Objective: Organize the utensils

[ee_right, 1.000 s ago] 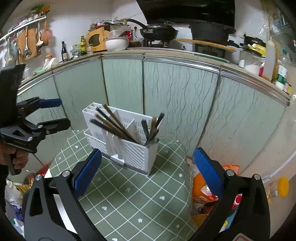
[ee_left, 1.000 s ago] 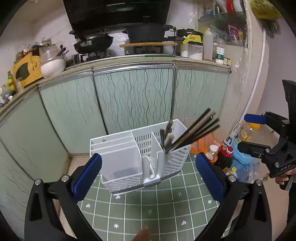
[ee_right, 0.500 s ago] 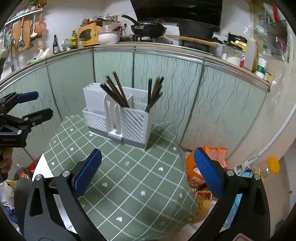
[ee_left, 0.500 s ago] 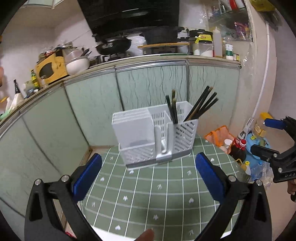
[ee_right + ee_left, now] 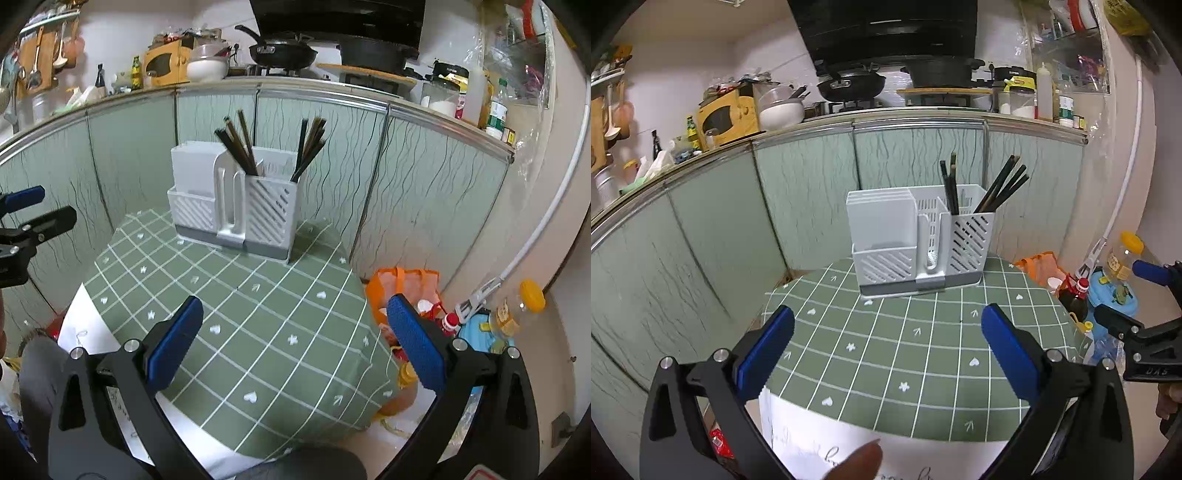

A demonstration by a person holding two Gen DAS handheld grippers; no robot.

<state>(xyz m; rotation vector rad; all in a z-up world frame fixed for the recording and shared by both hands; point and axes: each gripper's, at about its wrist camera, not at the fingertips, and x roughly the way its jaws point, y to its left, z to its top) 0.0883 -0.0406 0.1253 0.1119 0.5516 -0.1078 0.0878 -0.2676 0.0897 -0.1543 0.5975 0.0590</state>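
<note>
White plastic rack stands upright on the green cloth, at its far edge, near the cabinet doors. Dark chopsticks lean in two groups inside the rack's right-hand compartments. Left gripper hovers over the cloth's near edge, well apart from the rack, jaws spread wide and empty. Right gripper hovers right of the rack, also well apart, jaws likewise wide and empty.

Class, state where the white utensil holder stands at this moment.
In both wrist views the white utensil holder stands at the far edge of the green checked tablecloth, in front of the pale green cabinet doors, with dark chopsticks inside.
</note>
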